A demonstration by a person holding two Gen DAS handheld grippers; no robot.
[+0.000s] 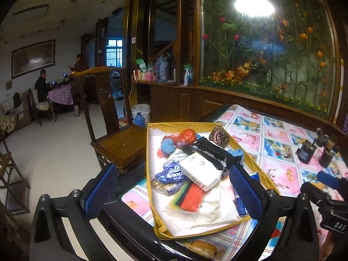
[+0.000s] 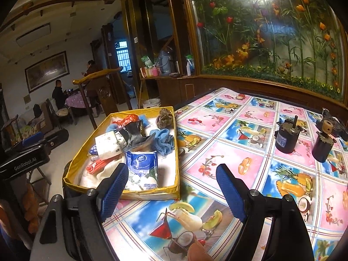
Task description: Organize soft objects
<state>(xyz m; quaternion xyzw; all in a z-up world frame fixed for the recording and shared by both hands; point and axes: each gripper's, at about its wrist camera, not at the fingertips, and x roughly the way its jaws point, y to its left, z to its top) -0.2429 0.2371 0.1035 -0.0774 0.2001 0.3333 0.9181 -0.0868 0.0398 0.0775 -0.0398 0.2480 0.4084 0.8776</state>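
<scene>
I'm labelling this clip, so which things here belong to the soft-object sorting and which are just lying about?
Part of the job:
yellow box
white tissue pack
blue towel
red bag
blue-and-white pouch

Just lying about:
two black motors
wooden chair
white bucket

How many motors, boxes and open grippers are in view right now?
Black motors on the tablecloth: 2
Yellow box of soft items: 1
Open grippers, left gripper and right gripper: 2
Total: 5
</scene>
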